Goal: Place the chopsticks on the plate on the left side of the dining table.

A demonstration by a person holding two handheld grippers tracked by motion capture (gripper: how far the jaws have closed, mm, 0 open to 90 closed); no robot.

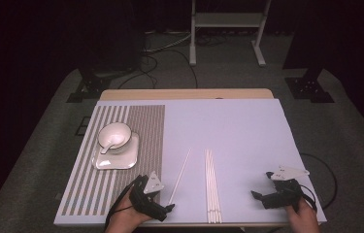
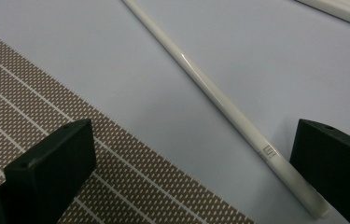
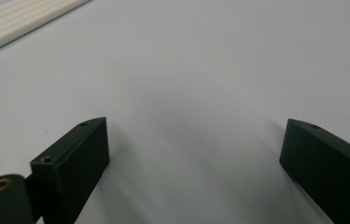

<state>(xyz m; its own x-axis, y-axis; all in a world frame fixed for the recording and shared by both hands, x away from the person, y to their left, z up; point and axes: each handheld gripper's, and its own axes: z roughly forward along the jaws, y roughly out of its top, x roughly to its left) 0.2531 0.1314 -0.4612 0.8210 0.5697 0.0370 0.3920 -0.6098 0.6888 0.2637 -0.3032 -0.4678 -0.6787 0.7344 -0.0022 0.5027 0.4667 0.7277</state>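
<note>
A single white chopstick (image 1: 180, 176) lies slanted on the pale table mat (image 1: 238, 131). Its near end sits between the jaws of my left gripper (image 1: 159, 198), which is open. In the left gripper view the chopstick (image 2: 219, 95) runs up and to the left, and its printed end lies close to the right jaw without being pinched; the left gripper (image 2: 196, 163) straddles it and the mat's edge. A row of several white chopsticks (image 1: 212, 187) lies side by side in the middle front. My right gripper (image 1: 262, 185) rests open at the front right over bare mat, with nothing between the jaws of the right gripper (image 3: 193, 154).
A brown striped placemat (image 1: 140, 131) covers the left side and carries a square white plate (image 1: 132, 158) with a white bowl (image 1: 121, 132) and a spoon (image 1: 107, 146) in it. The chopstick row (image 3: 18, 21) edges the right gripper view. Cables and stand legs lie on the floor beyond.
</note>
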